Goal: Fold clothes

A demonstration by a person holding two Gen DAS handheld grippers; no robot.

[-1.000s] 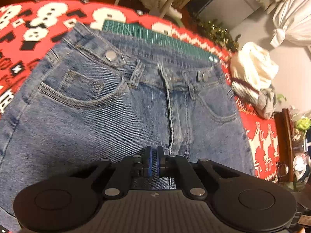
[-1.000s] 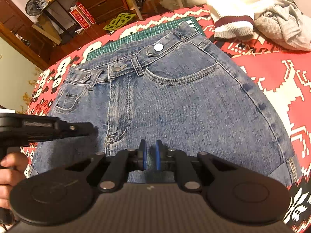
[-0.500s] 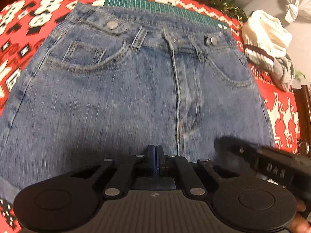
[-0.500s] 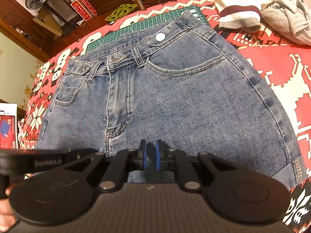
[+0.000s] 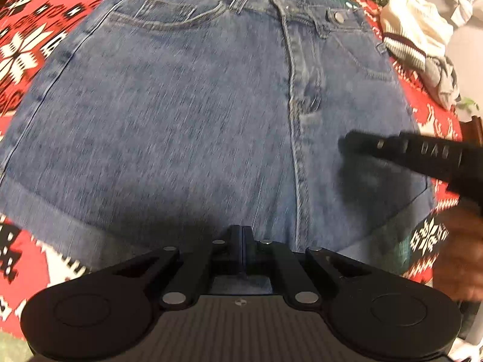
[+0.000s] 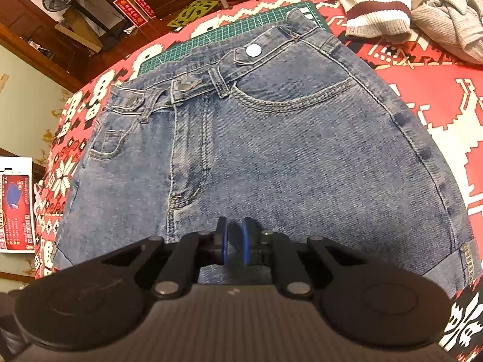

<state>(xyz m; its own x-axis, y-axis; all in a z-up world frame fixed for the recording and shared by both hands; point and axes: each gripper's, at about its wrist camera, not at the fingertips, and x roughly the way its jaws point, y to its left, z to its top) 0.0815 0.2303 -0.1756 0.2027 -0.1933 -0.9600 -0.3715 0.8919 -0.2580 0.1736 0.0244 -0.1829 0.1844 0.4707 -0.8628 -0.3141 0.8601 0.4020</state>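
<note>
So here's where I'm at: the denim shorts (image 6: 271,157) are spread flat and front-side up on the desk, on top of the red patterned cloth (image 6: 422,96), with the waistband at the far end from both my tools and the cuffed leg hems right under them. My left hand-held gripper (image 5: 242,242) has its blue pads pressed together with nothing between them that I can see, hanging just over the near hem around the crotch seam. My right hand-held gripper (image 6: 234,241) has a small gap between the pads, also empty, sitting over the near edge of the shorts just to the right of the fly seam. In the left view the right tool pokes in from the right side over the leg on that side. Having both down at the hem end makes sense to me if the plan is to grab the bottom edge or a side and bring it over, but honestly shorts lying flat like this could just as well be a laid-out pair waiting for a fold or one being smoothed between folds. The green cutting mat (image 6: 241,27) peeks out beyond the waistband, and a pile of other clothes (image 6: 422,9) sits off to the far right, probably parked there to keep the folding area free.
</note>
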